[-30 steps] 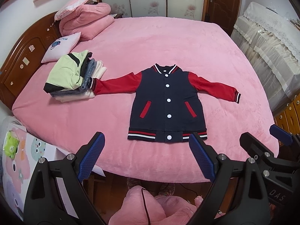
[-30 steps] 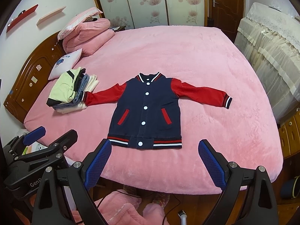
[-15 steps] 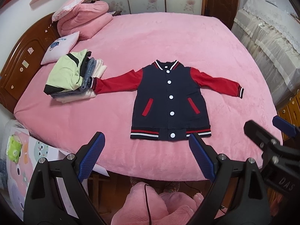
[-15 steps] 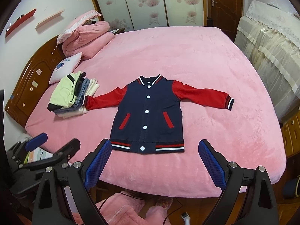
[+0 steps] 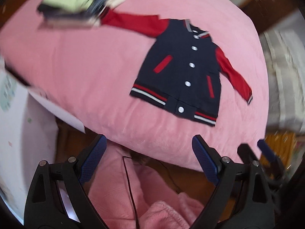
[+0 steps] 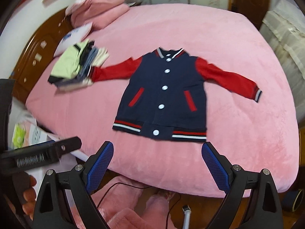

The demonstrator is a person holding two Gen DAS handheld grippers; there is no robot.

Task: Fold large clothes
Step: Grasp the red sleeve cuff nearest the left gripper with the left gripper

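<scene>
A navy jacket (image 6: 165, 93) with red sleeves and white snap buttons lies flat, front up, on the pink bed (image 6: 190, 28), both sleeves spread out. In the left wrist view the same jacket (image 5: 181, 70) appears tilted, to the upper right. My left gripper (image 5: 148, 156) hangs open over the bed's near edge, short of the hem, with nothing between its blue pads. My right gripper (image 6: 158, 162) is open too, just in front of the striped hem. The left gripper's body (image 6: 40, 154) shows at the left of the right wrist view.
A stack of folded clothes (image 6: 76, 66) sits on the bed at the left sleeve's cuff. Pink bedding (image 6: 99, 11) and a white pillow (image 6: 74, 36) lie by the wooden headboard (image 6: 38, 53). Pink-slippered feet (image 6: 152, 204) and a cable (image 5: 129, 181) are on the floor below.
Both grippers have dropped and tipped downward toward the bed's near edge. The left view has rolled, so the jacket now sits slanted at its upper right. Both stay open.
</scene>
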